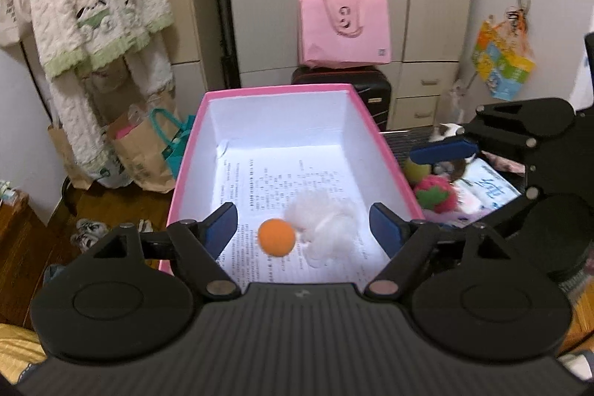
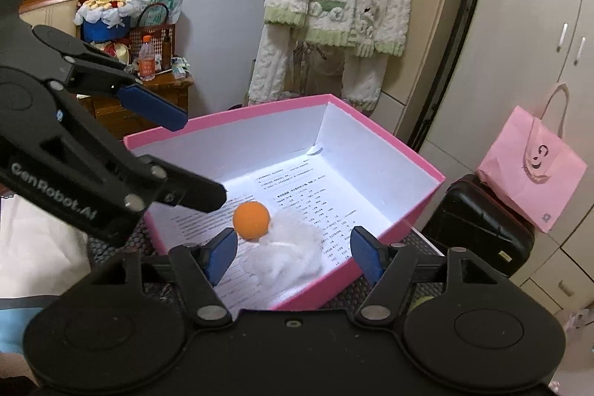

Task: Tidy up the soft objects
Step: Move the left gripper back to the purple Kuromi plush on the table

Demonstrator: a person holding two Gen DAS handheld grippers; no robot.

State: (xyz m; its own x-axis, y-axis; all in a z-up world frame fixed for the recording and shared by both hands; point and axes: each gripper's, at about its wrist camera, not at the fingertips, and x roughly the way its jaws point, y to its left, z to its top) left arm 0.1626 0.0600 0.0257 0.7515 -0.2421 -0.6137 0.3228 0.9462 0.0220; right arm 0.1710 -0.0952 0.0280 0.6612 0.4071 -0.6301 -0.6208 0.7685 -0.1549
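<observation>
In the left wrist view, the left gripper (image 1: pixel 302 229) is hanging over the near end of the pink box (image 1: pixel 375 132) with its blue pads spread wide and nothing between them, so it is released. Inside the box, on the printed paper sheet (image 1: pixel 274 180) lining the floor, an orange foam ball (image 1: pixel 277 235) is sitting just beside, and apparently touching, a white fluffy tuft (image 1: pixel 325 221). To the right, outside the box wall, more soft things are waiting: a pink and green strawberry plush (image 1: pixel 435 196), a yellow-green ball (image 1: pixel 415 169) behind it, and what looks like a tissue pack (image 1: pixel 490 186), with the right gripper (image 1: pixel 443 151) showing above them; whether both its pads are apart is hard to tell from this angle. A pink tote bag (image 1: pixel 345 28) is standing on a dark suitcase (image 1: pixel 367 88) beyond the box. In the right wrist view, the right gripper (image 2: pixel 293 253) is hovering over the box corner with its pads wide apart and empty, the white fluffy tuft (image 2: pixel 286 255) lying below and between them on the box floor and the orange foam ball (image 2: pixel 251 216) sitting at its far-left edge. The left gripper (image 2: pixel 185 151) is reaching in from the left, its fingers parted and holding nothing. Judging by this, the task is partly done: two soft items are lying in the pink box (image 2: pixel 408 156), while at least the plush and the yellow-green ball are waiting outside it to be gathered.
</observation>
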